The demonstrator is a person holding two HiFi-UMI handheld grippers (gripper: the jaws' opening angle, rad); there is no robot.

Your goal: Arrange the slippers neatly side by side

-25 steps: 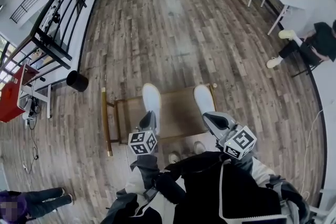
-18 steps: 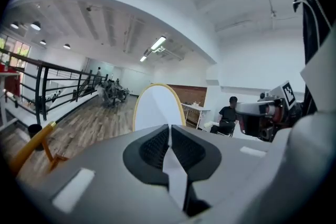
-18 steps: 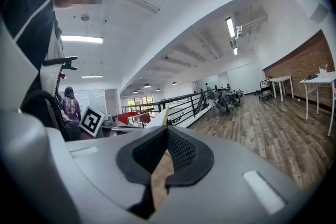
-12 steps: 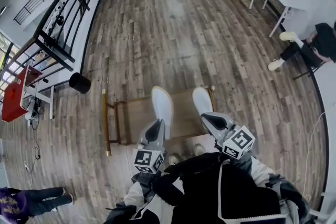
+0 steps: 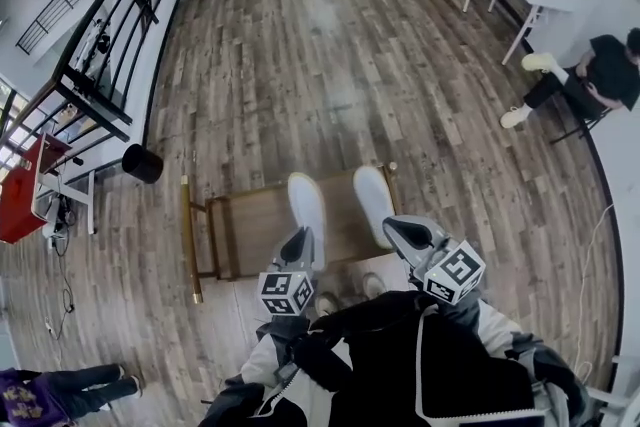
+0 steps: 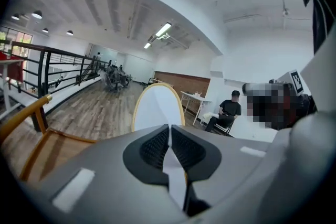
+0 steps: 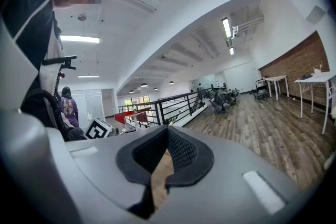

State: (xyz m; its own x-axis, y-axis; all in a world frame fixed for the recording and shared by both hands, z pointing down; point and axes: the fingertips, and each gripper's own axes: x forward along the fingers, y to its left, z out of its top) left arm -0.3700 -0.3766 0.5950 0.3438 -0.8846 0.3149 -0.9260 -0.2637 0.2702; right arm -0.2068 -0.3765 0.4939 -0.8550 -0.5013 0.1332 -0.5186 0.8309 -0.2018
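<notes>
**A:** Head view: are both slippers on the low wooden bench (image 5: 250, 227)? Anything else nearby?

**B:** Yes, both. There's a black bucket (image 5: 142, 163) well off to the left. My left gripper (image 5: 298, 240) clamps the left slipper (image 5: 305, 203), which is closer to the right slipper (image 5: 371, 195) than a second ago.

**A:** And the right gripper (image 5: 392, 227)?

**B:** Clenched and empty, just beside that slipper's heel. Only the left gripper view shows the pinched white edge.

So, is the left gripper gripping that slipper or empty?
Gripping it: the left gripper has its fingers shut on the thin white edge of the left slipper, which sticks out ahead of them.
</notes>
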